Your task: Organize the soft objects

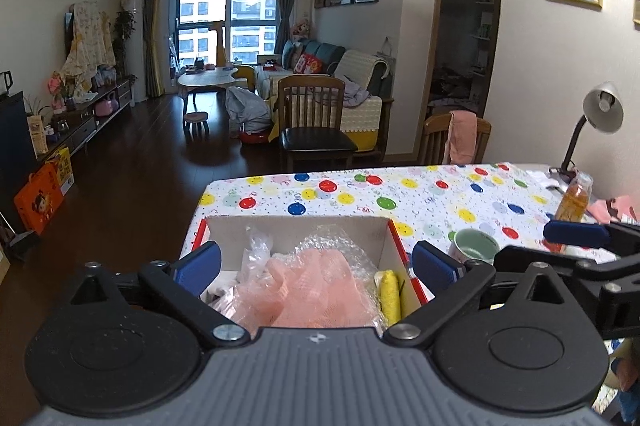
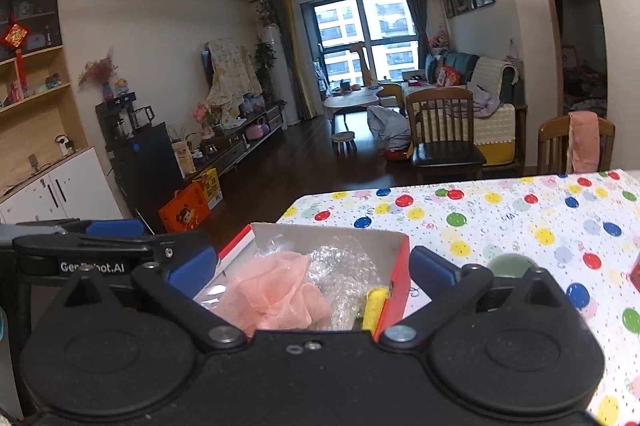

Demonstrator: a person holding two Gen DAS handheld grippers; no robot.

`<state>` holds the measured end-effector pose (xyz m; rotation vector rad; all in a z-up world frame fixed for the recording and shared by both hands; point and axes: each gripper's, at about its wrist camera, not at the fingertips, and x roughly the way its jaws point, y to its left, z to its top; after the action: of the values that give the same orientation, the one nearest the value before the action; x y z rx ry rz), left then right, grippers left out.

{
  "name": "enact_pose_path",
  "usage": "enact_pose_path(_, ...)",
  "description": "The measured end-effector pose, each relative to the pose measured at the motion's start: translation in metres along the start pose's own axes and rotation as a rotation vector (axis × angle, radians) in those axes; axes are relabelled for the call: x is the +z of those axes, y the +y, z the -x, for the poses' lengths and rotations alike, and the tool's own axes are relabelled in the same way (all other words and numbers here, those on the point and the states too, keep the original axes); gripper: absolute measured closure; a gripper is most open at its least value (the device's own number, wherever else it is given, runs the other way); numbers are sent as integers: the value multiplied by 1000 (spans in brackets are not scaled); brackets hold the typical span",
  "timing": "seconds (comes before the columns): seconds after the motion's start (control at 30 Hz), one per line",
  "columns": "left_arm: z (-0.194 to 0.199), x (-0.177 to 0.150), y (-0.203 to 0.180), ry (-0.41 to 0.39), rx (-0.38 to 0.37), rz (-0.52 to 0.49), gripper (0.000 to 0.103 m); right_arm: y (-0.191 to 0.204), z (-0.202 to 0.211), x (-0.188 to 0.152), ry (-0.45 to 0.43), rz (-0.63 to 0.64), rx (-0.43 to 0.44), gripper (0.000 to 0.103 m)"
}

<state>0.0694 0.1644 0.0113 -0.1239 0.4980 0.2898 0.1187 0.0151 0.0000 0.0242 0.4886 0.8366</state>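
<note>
An open cardboard box [image 1: 300, 230] with red outer sides sits at the near left corner of the table. It holds a pink mesh pouf [image 1: 312, 290], crumpled bubble wrap [image 1: 340, 242], clear plastic and a yellow roll [image 1: 390, 296]. My left gripper [image 1: 318, 262] is open, with a blue pad on each side of the box and nothing gripped. The right wrist view shows the same box [image 2: 380, 246], pouf [image 2: 272, 290], bubble wrap [image 2: 344, 266] and yellow roll [image 2: 374, 306]. My right gripper [image 2: 312, 266] is open too, just above the box's near end, holding nothing.
The balloon-print tablecloth [image 1: 400, 201] covers the table. A green mug [image 1: 474, 246] stands right of the box. Farther right are an orange drink bottle [image 1: 576, 197], a pink cloth [image 1: 612, 207] and a desk lamp [image 1: 600, 109]. Wooden chairs [image 1: 316, 121] stand beyond the table's far edge.
</note>
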Motion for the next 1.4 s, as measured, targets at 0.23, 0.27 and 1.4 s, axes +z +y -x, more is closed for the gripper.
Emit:
enact_pose_path(0.23,9,-10,-9,-4,-4,-25,1,1,7,-7,-8,-10,-42,0)
enact_pose_path(0.27,11,-11,-8,-6,-9,-21,1,1,7,-8,-8,-11,-47,0)
enact_pose_path(1.4,28,-15,-19,-27,-45,4,1,-10,16,-14,-26,8,-130,0)
